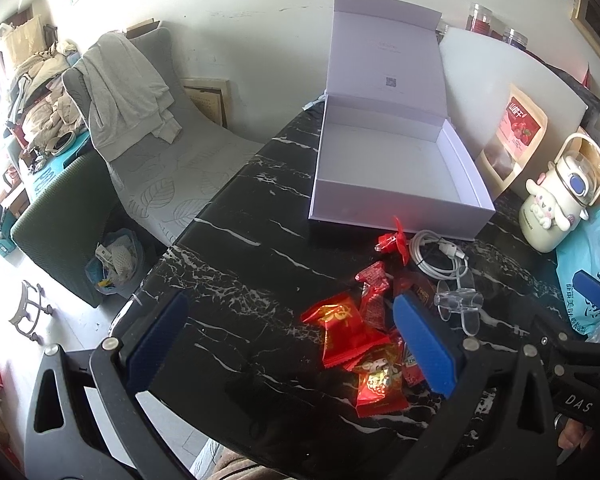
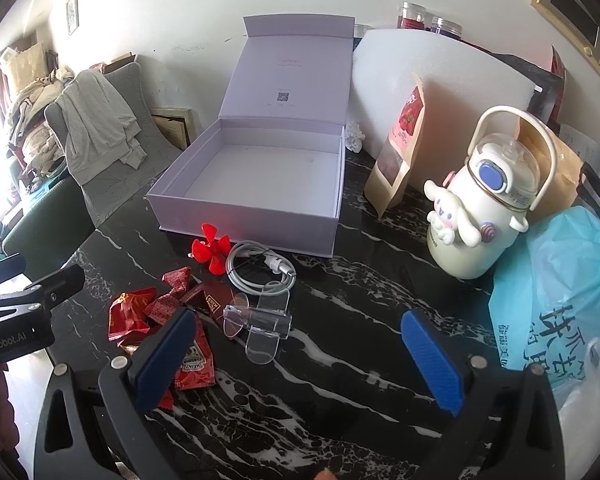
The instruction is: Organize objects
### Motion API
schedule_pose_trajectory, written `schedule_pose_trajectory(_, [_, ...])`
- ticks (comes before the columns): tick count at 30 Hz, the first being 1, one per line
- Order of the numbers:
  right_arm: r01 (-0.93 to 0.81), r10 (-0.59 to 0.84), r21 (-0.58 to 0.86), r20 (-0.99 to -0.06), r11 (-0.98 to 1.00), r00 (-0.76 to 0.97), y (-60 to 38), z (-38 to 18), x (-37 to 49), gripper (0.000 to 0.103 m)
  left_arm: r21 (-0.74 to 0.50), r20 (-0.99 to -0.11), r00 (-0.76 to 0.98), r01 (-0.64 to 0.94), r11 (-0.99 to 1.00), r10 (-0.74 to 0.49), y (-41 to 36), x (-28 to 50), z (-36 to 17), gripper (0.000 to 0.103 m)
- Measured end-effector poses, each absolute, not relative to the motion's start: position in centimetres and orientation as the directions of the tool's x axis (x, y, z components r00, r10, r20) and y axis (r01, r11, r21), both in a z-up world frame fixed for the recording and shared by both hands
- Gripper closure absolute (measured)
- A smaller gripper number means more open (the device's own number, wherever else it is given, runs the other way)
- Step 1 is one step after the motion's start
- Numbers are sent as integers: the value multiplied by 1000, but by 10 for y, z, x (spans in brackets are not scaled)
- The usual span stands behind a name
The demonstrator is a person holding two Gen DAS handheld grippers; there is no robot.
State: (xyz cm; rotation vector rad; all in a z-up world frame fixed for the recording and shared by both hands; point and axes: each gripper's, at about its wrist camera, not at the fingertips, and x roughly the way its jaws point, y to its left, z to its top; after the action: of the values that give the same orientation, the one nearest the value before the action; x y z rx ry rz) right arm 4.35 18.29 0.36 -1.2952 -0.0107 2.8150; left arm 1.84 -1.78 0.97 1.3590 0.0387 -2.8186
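nothing's packed yet as far as i can see. the box sits open on the bench with its lid flipped up, and the inside looks bare. everything that probably goes in it is loose in front of it: a pile of red packets, a red fan, a coiled white cable and a clear plastic fan. so i'd call the whole job still to do.

both tongs are spread wide and holding nothing. the left tongs hover low over the near end of the bench, and the packets lie right by the right-hand pad, partly behind it. the gap itself mostly frames bare bench, so they'd need to slide right to get a packet between the pads.

the right tongs hang just in front of the clear fan, which sits a bit beyond the gap and toward its left pad. a ketchup sachet lies just beside that pad. the cable and red fan are further on, right against the box's front wall.

the mug, snack pouch and blue bag sit off to the right, probably not part of this.
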Motion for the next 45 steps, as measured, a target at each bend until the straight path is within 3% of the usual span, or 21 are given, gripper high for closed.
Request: schedule_pose_trajectory(45, [-49,88,-75,-729,-996,-679,187,15,62,1,-30,-775,-630,-39,-999,48,-15,37,15,0])
